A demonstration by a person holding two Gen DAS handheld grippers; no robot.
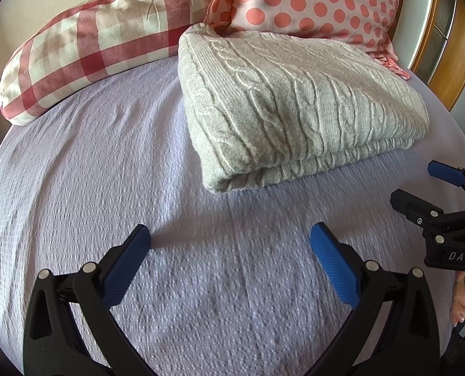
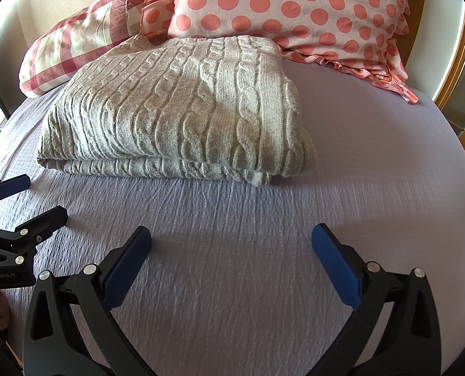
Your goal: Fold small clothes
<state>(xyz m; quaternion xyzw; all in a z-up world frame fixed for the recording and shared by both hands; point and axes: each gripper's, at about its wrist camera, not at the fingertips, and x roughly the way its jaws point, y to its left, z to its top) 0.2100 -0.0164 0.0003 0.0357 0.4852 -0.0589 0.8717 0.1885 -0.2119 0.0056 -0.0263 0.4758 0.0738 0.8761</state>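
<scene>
Left wrist view: left tool (image 1: 230, 235) hangs over the bedspread (image 1: 107, 172), both blue pads spread wide, nothing between them.
Right wrist view: right tool (image 2: 231, 235) hangs over the same bedspread (image 2: 373, 172), pads likewise spread wide and empty.
Sweater: grey cable-knit sweater (image 1: 295, 103), folded into a thick rectangular stack with at least two layers showing at its near edge.
Sweater position: lies flat on the bed, toward the head end, ahead of both tools and apart from them; right of centre in the left view, left of centre (image 2: 176, 109) in the right view.
Sweater contact: its far edge lies against or just in front of the dotted pillow (image 1: 310, 3); which of the two cannot be told.
Pillows: dotted pillow (image 2: 295, 9) pink with coral dots and a frilled edge; checked pillow (image 1: 85, 44) red and cream, to its left, also seen in the right view (image 2: 75, 47).
Cross-sighting, left view: right tool (image 1: 420, 186) enters at the right edge, fingers apart, with part of a hand (image 1: 462, 300) below it.
Cross-sighting, right view: left tool (image 2: 46, 195) enters at the left edge, fingers apart.
Frame: wooden bed frame (image 1: 448, 62) at the far right.
</scene>
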